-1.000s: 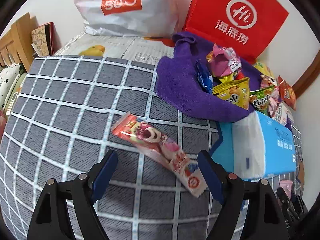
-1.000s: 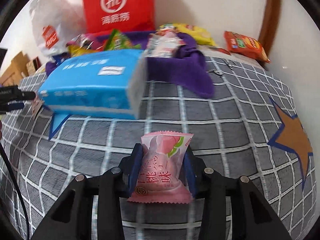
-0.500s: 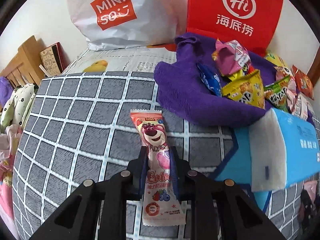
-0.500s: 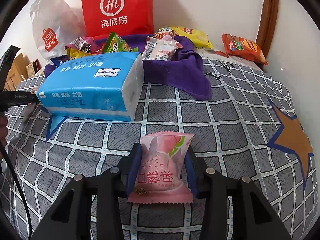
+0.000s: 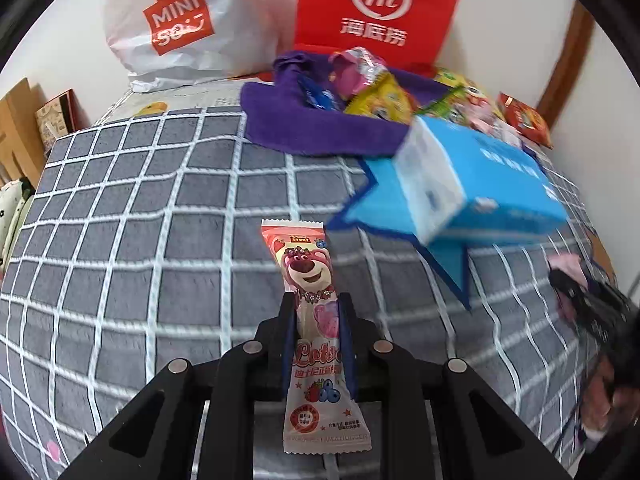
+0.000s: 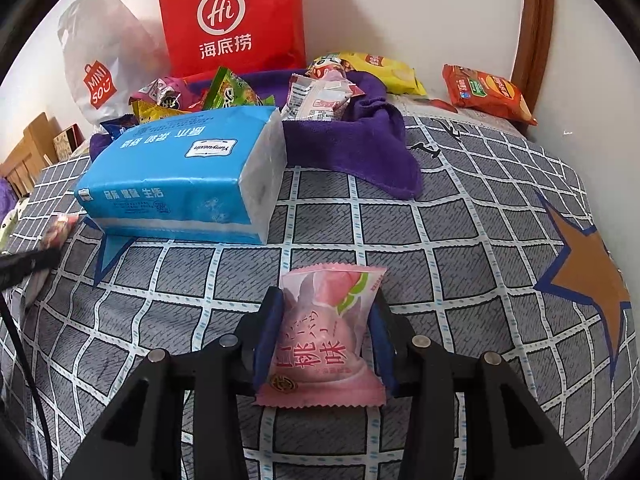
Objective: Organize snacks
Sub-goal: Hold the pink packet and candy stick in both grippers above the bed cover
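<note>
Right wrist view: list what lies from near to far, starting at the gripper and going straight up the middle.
right gripper → pink peach snack packet → grey checked bedspread → blue tissue pack → purple towel → red Haidilao bag

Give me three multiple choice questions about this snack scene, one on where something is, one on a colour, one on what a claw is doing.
1. Where does the blue tissue pack lie?
A. On the checked bedspread, in front of the purple towel
B. Inside the red bag
C. In the right claw

2. What colour is the towel under the snack pile?
A. Green
B. Purple
C. White

3. What is the state of the left claw?
A. Open above the bed
B. Shut on nothing
C. Shut on the bear snack stick

Answers:
1 A: the pack rests on the bedspread just ahead of the towel, away from the red bag.
2 B: the cloth is plainly purple.
3 C: the bear snack stick is pinched between both fingers; the right claw holds the pink peach packet.
</note>
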### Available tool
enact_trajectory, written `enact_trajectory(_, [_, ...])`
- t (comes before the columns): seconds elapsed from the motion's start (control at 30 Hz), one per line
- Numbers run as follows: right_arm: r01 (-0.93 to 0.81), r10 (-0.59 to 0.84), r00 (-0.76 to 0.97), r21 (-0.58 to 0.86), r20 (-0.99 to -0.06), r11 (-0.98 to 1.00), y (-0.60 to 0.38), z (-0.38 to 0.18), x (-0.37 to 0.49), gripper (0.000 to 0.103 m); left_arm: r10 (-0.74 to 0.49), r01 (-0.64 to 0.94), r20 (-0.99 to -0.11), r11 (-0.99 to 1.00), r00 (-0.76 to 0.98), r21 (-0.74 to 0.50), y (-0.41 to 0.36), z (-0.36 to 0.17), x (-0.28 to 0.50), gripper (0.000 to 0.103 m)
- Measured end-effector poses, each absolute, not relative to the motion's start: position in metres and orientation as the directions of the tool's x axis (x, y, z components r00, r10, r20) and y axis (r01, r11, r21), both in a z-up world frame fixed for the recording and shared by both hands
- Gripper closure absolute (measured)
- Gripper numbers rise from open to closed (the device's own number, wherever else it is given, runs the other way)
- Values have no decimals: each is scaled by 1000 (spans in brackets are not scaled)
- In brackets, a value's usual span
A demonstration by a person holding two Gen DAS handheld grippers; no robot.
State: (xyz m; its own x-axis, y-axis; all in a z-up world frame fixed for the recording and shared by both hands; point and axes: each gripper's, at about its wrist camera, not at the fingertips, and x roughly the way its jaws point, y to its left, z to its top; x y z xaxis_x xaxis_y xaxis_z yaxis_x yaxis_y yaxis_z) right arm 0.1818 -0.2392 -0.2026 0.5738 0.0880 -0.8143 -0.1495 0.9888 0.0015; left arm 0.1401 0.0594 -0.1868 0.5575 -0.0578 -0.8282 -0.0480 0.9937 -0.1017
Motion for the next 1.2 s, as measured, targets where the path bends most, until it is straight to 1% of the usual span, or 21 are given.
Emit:
enact_trajectory(0.1, [-140,96,575,18,-812,990,-243,-201,180,62,-81,-20,-826,994,557,-111,56,-187,128,83])
enact_trajectory(0.13, [-140,99,575,21,-812,990,-244,-201,178,63,-84,-16,-826,994,557,-112,56,-187,125,80])
enact_trajectory(0.2, [-147,108,571,29,-813,989,-246,-200,173,63,-87,-16,-823,993,561,-116,59,-187,122,79])
enact_trajectory(0.23, [-151,113,572,31,-812,988,-246,-199,171,63,-85,-17,-822,993,563,-115,59,-186,122,76])
enact_trajectory(0.3, [-153,111,573,27,-812,988,-247,-200,171,63,-75,-30,-823,993,563,-110,60,-187,126,61])
enact_trajectory(0.33, [-153,110,573,26,-812,988,-246,-200,170,63,-69,-34,-823,994,564,-107,59,-187,128,48])
enact_trajectory(0.37, [-153,110,572,26,-813,988,-247,-201,171,62,-56,-44,-824,994,565,-98,58,-188,131,45])
enact_trajectory(0.47, [-153,118,570,37,-813,988,-249,-202,171,62,5,-69,-814,997,581,-43,51,-191,138,45])
enact_trajectory(0.5, [-153,120,570,39,-813,987,-250,-202,171,62,28,-75,-808,997,588,-20,49,-192,139,48])
enact_trajectory(0.57, [-153,118,569,36,-814,988,-249,-201,171,62,74,-86,-789,996,610,27,43,-193,138,66])
enact_trajectory(0.63, [-153,109,570,25,-815,988,-247,-202,172,62,74,-77,-775,996,628,33,40,-193,135,73])
enact_trajectory(0.67, [-154,102,570,16,-815,988,-246,-202,171,62,78,-71,-769,997,634,42,38,-193,134,75])
enact_trajectory(0.73, [-154,99,571,13,-815,988,-245,-201,172,62,86,-69,-768,996,635,54,36,-192,134,75])
enact_trajectory(0.9, [-156,100,570,12,-815,988,-244,-202,172,60,54,-72,-770,997,636,11,43,-192,134,74])
enact_trajectory(1.03, [-157,100,570,11,-815,988,-244,-202,172,60,62,-72,-770,997,636,21,43,-193,134,73])
enact_trajectory(1.2, [-160,101,570,10,-815,987,-244,-202,172,59,51,-74,-770,997,636,5,42,-193,134,73])
